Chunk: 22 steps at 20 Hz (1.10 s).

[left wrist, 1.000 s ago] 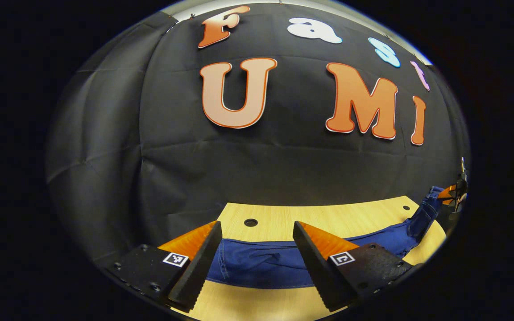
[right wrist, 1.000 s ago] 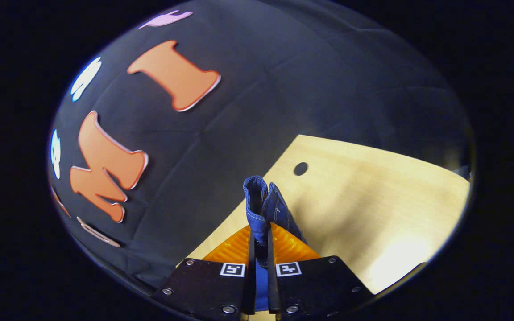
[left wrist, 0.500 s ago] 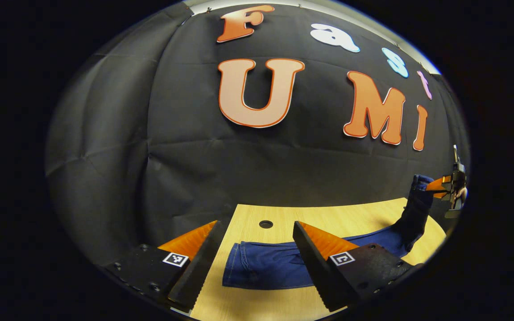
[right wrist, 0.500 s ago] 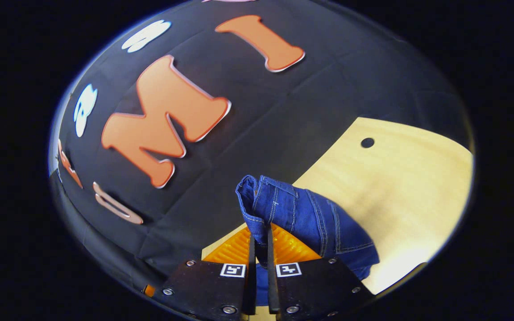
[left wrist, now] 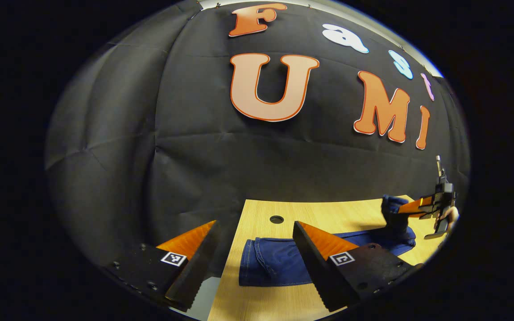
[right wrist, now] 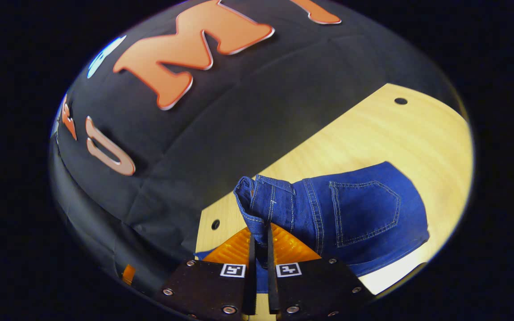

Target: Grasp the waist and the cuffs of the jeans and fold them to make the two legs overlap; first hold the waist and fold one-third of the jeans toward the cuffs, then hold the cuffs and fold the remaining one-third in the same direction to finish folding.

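- Left claw (left wrist: 252,263): its two toothed fingers stand wide apart, holding nothing.
- Right claw (right wrist: 259,249): pinched tight on the waist of one pair of blue jeans (right wrist: 350,214), soft stitched denim with a pocket.
- The jeans lie on one smooth wooden counter (right wrist: 373,138) with round holes.

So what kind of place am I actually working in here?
Most likely a staged recording booth, not a home: a black cloth wall backs a pale wooden table with round holes, bare except for the blue denim jeans that the right gripper grips.
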Tool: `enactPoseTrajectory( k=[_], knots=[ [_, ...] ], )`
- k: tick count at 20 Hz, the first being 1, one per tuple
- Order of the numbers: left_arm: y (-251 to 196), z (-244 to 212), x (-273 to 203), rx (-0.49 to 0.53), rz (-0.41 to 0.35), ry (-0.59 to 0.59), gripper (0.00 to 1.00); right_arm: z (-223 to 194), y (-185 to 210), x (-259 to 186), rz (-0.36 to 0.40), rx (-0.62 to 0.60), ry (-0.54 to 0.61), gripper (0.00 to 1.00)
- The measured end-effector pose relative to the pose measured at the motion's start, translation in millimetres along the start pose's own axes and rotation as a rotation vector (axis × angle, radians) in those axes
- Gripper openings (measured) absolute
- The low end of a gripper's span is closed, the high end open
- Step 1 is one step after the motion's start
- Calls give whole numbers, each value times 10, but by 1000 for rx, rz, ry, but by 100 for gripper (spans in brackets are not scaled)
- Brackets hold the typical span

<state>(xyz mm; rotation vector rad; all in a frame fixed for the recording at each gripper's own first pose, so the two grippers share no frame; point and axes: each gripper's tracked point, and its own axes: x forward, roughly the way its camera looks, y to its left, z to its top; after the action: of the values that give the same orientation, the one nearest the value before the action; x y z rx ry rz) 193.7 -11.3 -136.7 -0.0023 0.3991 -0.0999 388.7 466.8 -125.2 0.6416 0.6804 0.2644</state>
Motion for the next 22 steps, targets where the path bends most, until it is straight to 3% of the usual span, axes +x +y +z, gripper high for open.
enactPoseTrajectory(
  k=[3,7,9,10,13,14,19,22],
  knots=[
    [3,-23,4,2,-6,10,100,-509,-37,278,-67,-100,82,11],
    [-10,-73,-3,-14,-12,24,100,-982,-207,501,-125,-138,166,11],
    [-28,-97,-7,-29,-11,33,100,-978,-154,496,-103,-129,146,11],
    [-35,-106,-5,-39,-12,35,100,-1035,-33,531,-58,-102,161,5],
    [-52,-141,-32,-72,-10,53,100,-1029,127,506,-34,-79,160,86],
    [-57,-153,-42,-84,-6,57,100,-974,86,459,-46,-99,148,96],
    [-145,-221,-60,-208,2,93,97,-595,-43,55,-59,-167,97,97],
    [-174,-240,-84,-332,30,113,97,-223,-173,-217,-62,-166,50,97]
  ],
)
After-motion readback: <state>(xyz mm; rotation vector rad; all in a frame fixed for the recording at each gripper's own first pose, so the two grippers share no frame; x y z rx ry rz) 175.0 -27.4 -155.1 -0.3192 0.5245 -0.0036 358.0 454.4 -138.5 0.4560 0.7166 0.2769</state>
